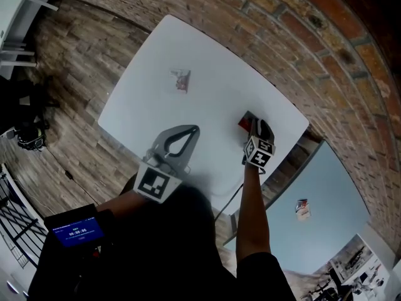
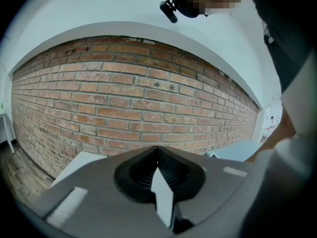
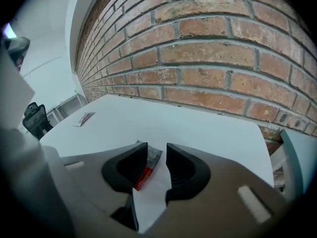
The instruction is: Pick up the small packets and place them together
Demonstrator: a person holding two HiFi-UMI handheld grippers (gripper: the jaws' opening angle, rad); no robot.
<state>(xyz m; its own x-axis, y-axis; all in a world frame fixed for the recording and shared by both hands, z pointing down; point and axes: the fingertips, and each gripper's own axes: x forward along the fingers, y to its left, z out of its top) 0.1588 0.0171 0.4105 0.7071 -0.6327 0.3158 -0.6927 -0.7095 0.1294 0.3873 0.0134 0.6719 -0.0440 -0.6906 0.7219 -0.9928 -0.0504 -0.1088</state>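
On the white table (image 1: 156, 105) lie two small packets. A pale and red packet (image 1: 181, 80) rests near the table's middle; in the right gripper view this far packet (image 3: 84, 118) shows at the left. A red and grey packet (image 1: 243, 123) lies near the right edge. My right gripper (image 1: 254, 126) is lowered over it. In its own view the right gripper (image 3: 156, 150) is open, and the red packet (image 3: 143, 176) lies in the gap, close to the left jaw. My left gripper (image 1: 193, 130) hovers over the table's near side; the left gripper (image 2: 158, 152) is shut and empty.
A brick wall (image 1: 301, 49) runs behind the table. A blue-grey table (image 1: 338, 187) stands lower right with a small packet (image 1: 302, 209) on it. A screen device (image 1: 76, 232) sits at lower left, and a dark chair (image 1: 28, 137) stands on the wooden floor.
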